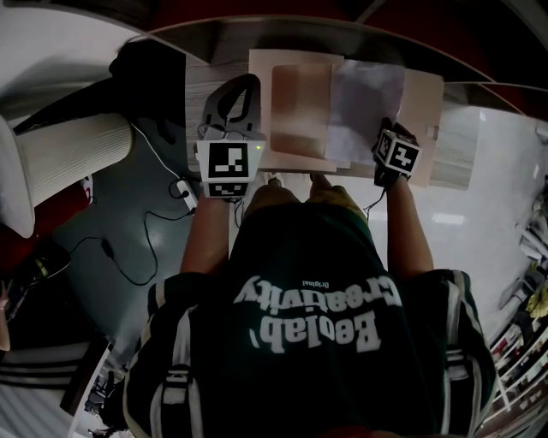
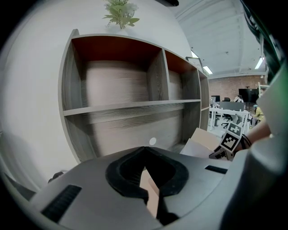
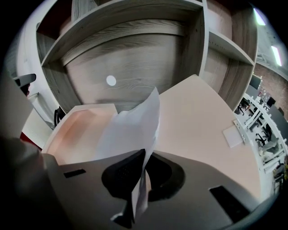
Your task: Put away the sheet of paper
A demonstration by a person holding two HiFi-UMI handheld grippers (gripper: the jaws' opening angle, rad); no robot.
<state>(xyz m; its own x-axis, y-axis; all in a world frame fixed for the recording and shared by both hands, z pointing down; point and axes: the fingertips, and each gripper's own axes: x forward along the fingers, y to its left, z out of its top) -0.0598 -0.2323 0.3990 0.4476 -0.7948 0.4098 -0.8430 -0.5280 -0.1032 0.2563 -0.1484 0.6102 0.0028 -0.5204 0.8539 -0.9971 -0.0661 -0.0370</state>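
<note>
A white sheet of paper [image 1: 368,96] hangs over an open beige folder [image 1: 298,107] on the desk in front of the shelf. My right gripper [image 1: 387,130] is shut on the sheet's near edge. In the right gripper view the paper [image 3: 135,123] rises bent from between the pads of this gripper [image 3: 135,197], above the folder's right panel [image 3: 198,117]. My left gripper [image 1: 243,90] sits at the folder's left edge. Seen from the left gripper [image 2: 148,200], its pads are shut on a beige flap of the folder [image 2: 149,184].
A grey wooden shelf unit [image 2: 130,105] with bare compartments stands right behind the desk, with a plant [image 2: 120,12] on top. A white chair [image 1: 60,158] and cables [image 1: 141,231] on the floor are to my left. A small white clip piece [image 3: 234,133] lies on the folder's right side.
</note>
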